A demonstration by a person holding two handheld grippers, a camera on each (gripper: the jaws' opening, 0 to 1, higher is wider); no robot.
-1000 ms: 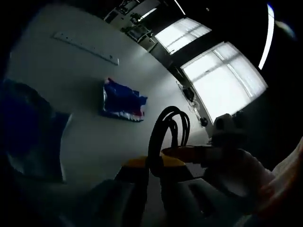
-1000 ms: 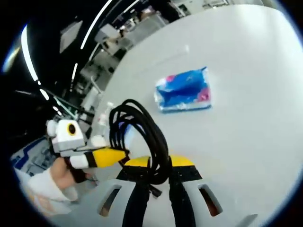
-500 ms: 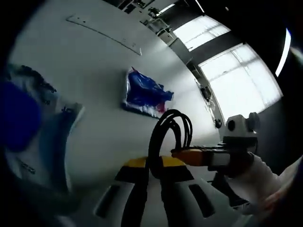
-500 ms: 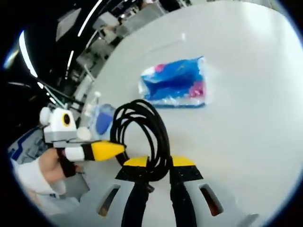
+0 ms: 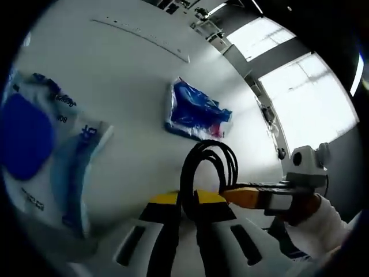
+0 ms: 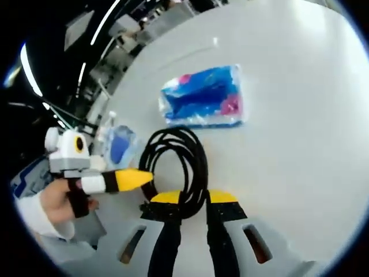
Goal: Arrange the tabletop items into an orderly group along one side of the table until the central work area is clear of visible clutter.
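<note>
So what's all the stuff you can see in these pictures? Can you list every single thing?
Cable coil: one, black, looped, pinched between the jaws of both hand-held grippers, held over the table.
Blue packet: one, blue with pink and white, lying flat on the table beyond the coil.
Wipes pack: one, white and light blue with a dark blue oval lid, on the table at the left of the left gripper view.
Long strip: one, white, flat on the far part of the table; cannot tell what it is.
Table: one, white.
Windows: bright, behind the table.
Left hand-held gripper: yellow tips, shut on the coil.
Right hand-held gripper: yellow tips, shut on the coil.
</note>
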